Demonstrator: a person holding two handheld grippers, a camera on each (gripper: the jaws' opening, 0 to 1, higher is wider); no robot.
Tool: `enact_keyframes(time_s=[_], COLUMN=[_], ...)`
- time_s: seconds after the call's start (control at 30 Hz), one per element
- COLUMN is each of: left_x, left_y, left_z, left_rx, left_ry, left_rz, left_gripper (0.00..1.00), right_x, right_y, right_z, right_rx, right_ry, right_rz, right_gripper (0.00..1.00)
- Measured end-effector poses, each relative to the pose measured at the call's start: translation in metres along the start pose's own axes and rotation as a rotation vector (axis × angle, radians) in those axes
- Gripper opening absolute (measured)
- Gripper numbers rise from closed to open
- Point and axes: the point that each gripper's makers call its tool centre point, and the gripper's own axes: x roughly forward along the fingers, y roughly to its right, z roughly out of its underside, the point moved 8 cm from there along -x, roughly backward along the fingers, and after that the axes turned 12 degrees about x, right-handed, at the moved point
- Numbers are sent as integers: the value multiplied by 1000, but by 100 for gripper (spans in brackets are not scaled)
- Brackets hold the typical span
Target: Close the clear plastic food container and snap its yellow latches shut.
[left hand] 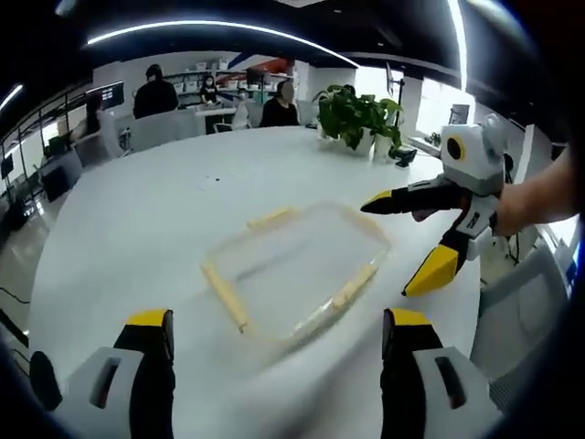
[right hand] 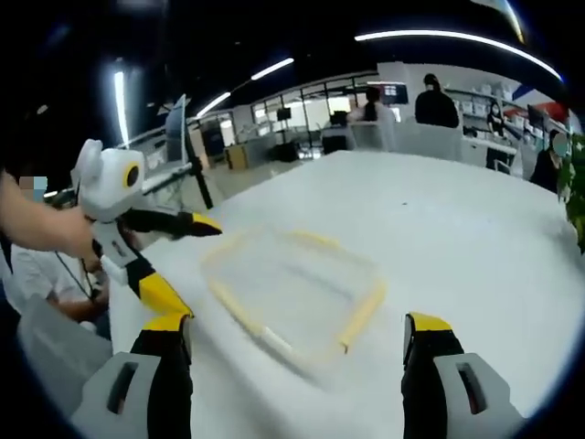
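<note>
The clear plastic container [left hand: 297, 270] lies flat on the white table [left hand: 128, 229], with yellow latches along its sides; motion blur hides whether they are snapped down. My left gripper [left hand: 279, 334] is open just short of the container's near edge, with nothing between its fingers. My right gripper [left hand: 407, 236] comes in from the right, open beside the container's right side. In the right gripper view the container [right hand: 292, 283] sits ahead of my open right gripper [right hand: 294, 334]. There the left gripper [right hand: 187, 261] stands open at the container's left edge.
A potted plant [left hand: 356, 114] stands on the far side of the table. Several people sit at desks behind it [left hand: 155, 91]. A grey chair [left hand: 526, 302] is at the table's right edge, and a person's arm [right hand: 37, 229] holds the left gripper.
</note>
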Motion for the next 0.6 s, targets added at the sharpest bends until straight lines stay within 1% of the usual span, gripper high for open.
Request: enact_keyframes(time_s=[0.13, 0.23, 0.4, 0.6], left_x=[-4, -6, -11, -17], left_y=[3, 4, 4, 7], left_z=[2, 4, 6, 7], left_rx=[-12, -38, -68, -79], left_ry=[14, 27, 57, 65], left_rz=[-5, -8, -14, -20], left_gripper=[96, 96, 95, 95], right_x=[-1, -2, -4, -12], right_y=[-2, -3, -7, -9], right_z=[-2, -3, 2, 8], right_rx=[11, 21, 31, 67], right_ry=[10, 23, 29, 44], right_rz=[-9, -13, -15, -15], right_gripper=[98, 98, 98, 97])
